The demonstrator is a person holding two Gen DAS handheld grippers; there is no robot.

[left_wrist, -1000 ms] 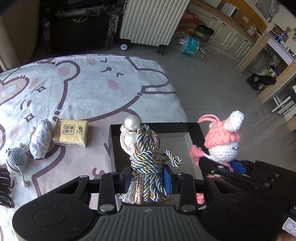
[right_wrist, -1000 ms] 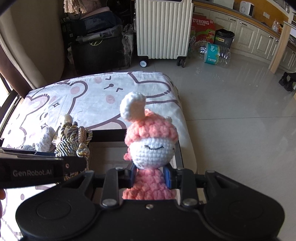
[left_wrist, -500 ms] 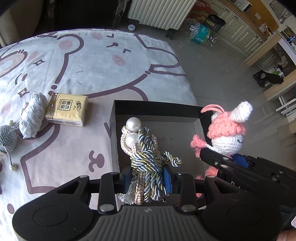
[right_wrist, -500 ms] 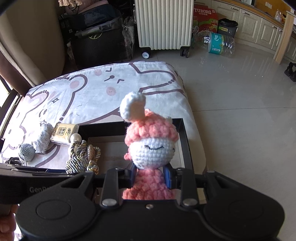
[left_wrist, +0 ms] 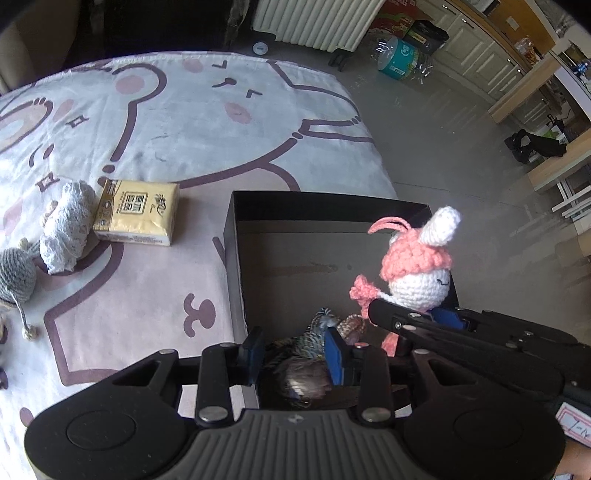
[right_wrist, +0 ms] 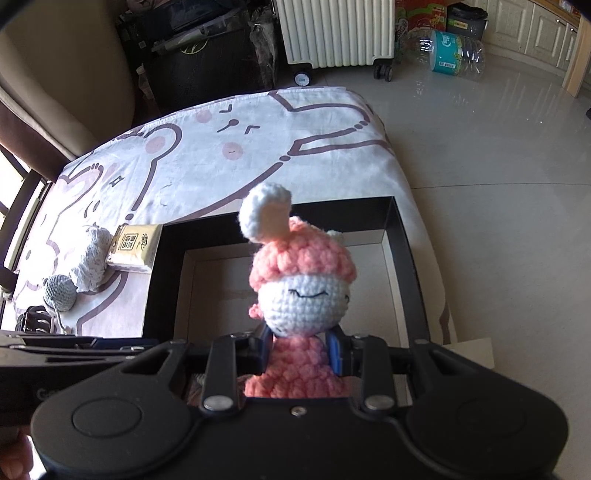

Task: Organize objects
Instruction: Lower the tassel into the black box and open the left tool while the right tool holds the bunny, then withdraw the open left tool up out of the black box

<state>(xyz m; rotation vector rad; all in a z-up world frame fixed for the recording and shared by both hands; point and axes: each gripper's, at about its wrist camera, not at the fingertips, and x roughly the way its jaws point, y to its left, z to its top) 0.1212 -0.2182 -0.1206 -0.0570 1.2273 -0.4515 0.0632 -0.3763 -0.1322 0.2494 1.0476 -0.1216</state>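
A black open box (left_wrist: 321, 206) sits at the near right of the bear-print cloth; it also shows in the right wrist view (right_wrist: 402, 258). My left gripper (left_wrist: 293, 352) is open over the box's near left corner, and the braided rope bundle (left_wrist: 314, 354) lies below and between its fingers inside the box. My right gripper (right_wrist: 301, 349) is shut on a pink and white crochet doll (right_wrist: 301, 284), held upright over the box; the doll also shows in the left wrist view (left_wrist: 419, 266).
Left of the box lie a yellow tissue pack (left_wrist: 136, 212), a white lace bundle (left_wrist: 68, 227) and a grey knitted ball (left_wrist: 16, 275). A black hair clip (right_wrist: 35, 319) lies at the cloth's left edge. A white radiator (right_wrist: 336, 31) and floor lie beyond.
My left gripper has lowered into the box and opened, letting the rope bundle drop inside. The right gripper has carried the doll further over the box.
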